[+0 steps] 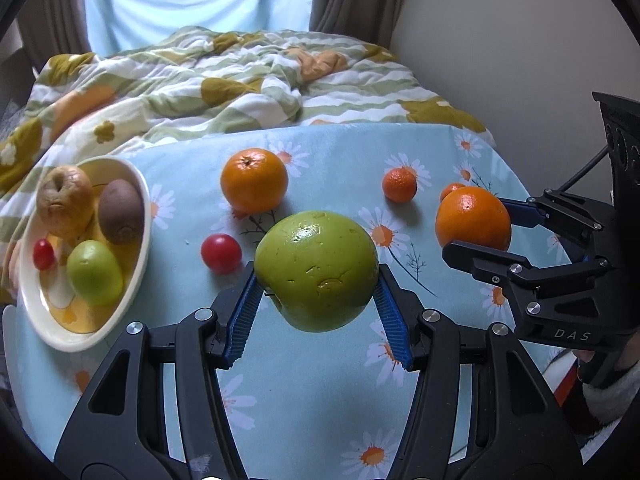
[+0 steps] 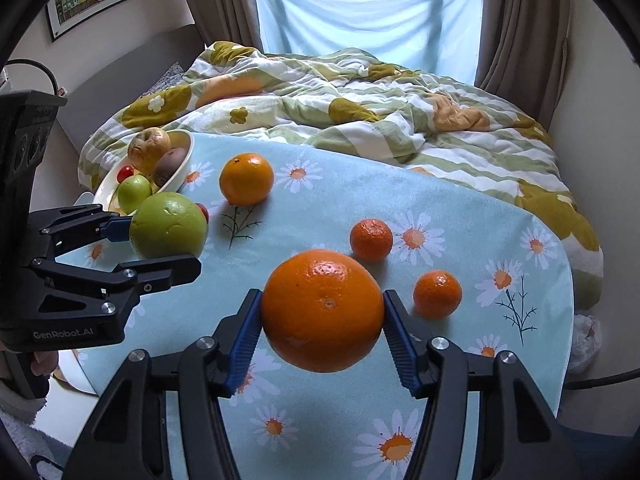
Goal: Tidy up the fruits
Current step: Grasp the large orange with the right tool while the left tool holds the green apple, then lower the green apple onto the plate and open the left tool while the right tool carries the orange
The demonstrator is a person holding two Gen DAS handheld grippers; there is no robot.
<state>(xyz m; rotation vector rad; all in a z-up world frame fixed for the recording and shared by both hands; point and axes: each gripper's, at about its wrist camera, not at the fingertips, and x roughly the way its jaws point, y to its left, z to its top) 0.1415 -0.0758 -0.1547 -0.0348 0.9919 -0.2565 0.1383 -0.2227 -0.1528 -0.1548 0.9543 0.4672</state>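
My left gripper [image 1: 316, 280] is shut on a large green apple [image 1: 316, 270], lifted above the daisy tablecloth [image 1: 296, 380]; the same apple [image 2: 168, 225] shows at left in the right wrist view. My right gripper [image 2: 322, 312] is shut on a big orange [image 2: 323, 310], also raised off the cloth, seen at right as the orange [image 1: 473, 218] in the left wrist view. A white oval bowl [image 1: 138, 240] at the left holds a wrinkled yellow apple [image 1: 64, 200], a kiwi [image 1: 121, 211], a small green apple [image 1: 95, 272] and a cherry tomato [image 1: 43, 254].
On the cloth lie another orange [image 1: 254, 180], a red tomato [image 1: 221, 253] and two mandarins [image 2: 371, 239] [image 2: 437, 294]. A bed with a flowered quilt [image 1: 240, 76] lies right behind the table. The table's round edge [image 2: 568, 312] falls off at the right.
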